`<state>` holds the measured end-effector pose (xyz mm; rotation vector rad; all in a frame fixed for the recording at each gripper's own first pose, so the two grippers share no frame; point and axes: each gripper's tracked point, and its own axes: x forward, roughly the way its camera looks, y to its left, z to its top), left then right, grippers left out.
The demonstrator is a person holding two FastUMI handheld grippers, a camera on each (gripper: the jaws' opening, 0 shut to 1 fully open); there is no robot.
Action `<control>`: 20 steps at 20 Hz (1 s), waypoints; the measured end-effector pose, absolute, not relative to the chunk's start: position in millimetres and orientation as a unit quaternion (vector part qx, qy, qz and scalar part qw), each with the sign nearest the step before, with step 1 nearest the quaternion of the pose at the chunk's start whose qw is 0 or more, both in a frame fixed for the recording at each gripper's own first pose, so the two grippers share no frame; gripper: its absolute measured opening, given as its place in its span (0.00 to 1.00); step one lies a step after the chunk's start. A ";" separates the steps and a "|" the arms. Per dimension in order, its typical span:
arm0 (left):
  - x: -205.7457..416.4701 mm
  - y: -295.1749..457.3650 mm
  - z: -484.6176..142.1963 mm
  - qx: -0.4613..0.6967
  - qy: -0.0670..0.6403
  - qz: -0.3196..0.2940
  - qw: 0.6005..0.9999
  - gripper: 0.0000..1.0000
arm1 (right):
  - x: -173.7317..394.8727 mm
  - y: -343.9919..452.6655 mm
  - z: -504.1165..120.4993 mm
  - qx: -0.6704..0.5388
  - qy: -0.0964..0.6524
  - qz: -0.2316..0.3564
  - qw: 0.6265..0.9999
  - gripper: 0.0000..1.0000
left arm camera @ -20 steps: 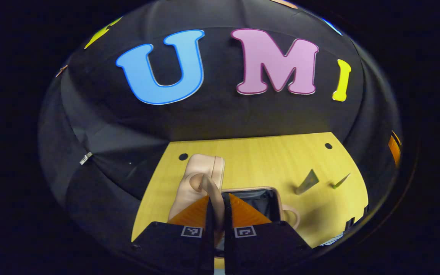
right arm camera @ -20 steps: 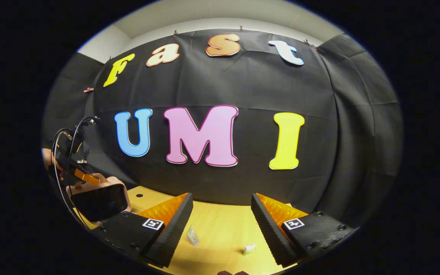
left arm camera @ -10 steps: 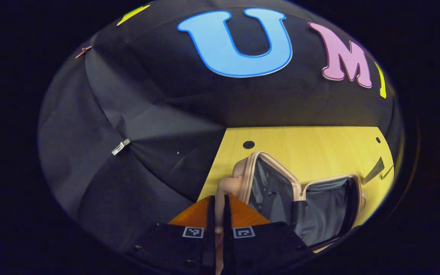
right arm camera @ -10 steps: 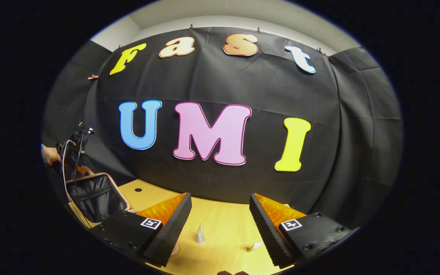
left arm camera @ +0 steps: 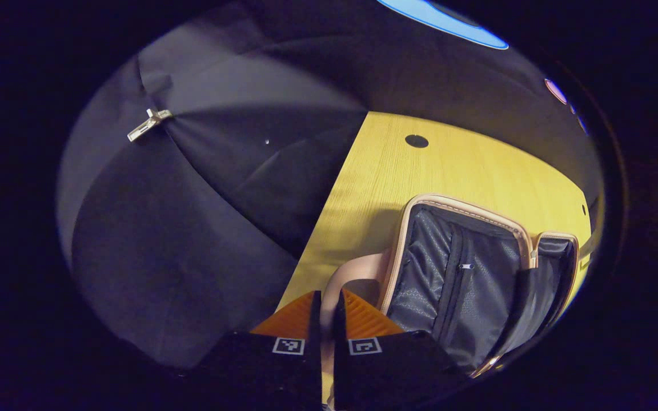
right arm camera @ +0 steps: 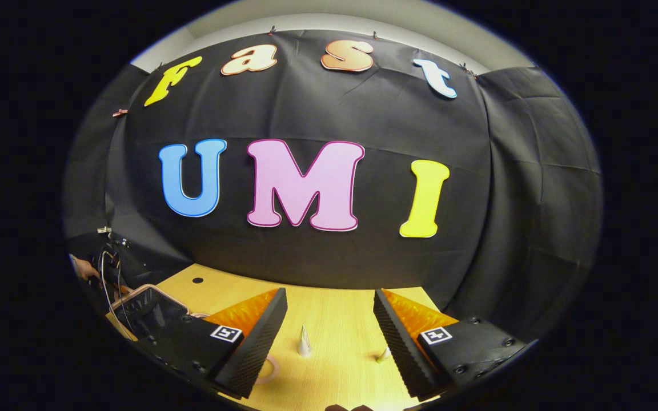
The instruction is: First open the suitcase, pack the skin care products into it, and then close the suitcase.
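On the wood-grain table (left arm camera: 374,188) the pink hard-shell suitcase (left arm camera: 414,211) lies open, dark quilted lining up — the left tool (left arm camera: 326,311) pinches its curved handle (left arm camera: 343,274), the right tool (right arm camera: 329,319) spread wide over two small white tubes (right arm camera: 304,342).

Yellow wooden surface (right arm camera: 334,319) with an open suitcase (left arm camera: 466,279) and two small tubes (right arm camera: 304,342) apart.
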<state>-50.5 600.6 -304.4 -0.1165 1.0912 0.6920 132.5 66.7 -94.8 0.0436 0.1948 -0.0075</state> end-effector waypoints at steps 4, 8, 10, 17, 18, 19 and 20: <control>-55.2 609.7 -328.6 -0.074 0.523 0.320 0.787 0.14 | 131.3 71.0 -94.0 0.015 0.098 -0.015 0.995 0.96; -54.5 619.0 -322.7 -0.089 0.491 0.333 0.800 0.49 | 130.1 74.8 -94.6 0.016 0.096 -0.018 0.995 0.94; -43.6 623.3 -298.7 -0.068 0.443 0.329 0.831 0.77 | 130.5 75.3 -95.8 0.018 0.097 -0.020 0.995 0.96; 35.3 498.4 -119.0 0.017 0.208 0.194 0.958 0.95 | 137.2 68.0 -79.6 0.024 0.055 -0.029 0.998 0.96; 43.8 466.0 -100.4 0.028 0.193 0.163 0.967 0.95 | 139.1 66.3 -80.9 0.021 0.055 -0.029 0.998 0.96; 50.8 428.5 -84.9 0.034 0.174 0.131 0.975 0.95 | 140.0 64.2 -80.5 0.018 0.054 -0.029 0.998 0.96; 56.6 400.1 -76.8 0.034 0.164 0.104 0.980 0.97 | 140.1 62.6 -80.6 0.016 0.055 -0.029 0.998 0.96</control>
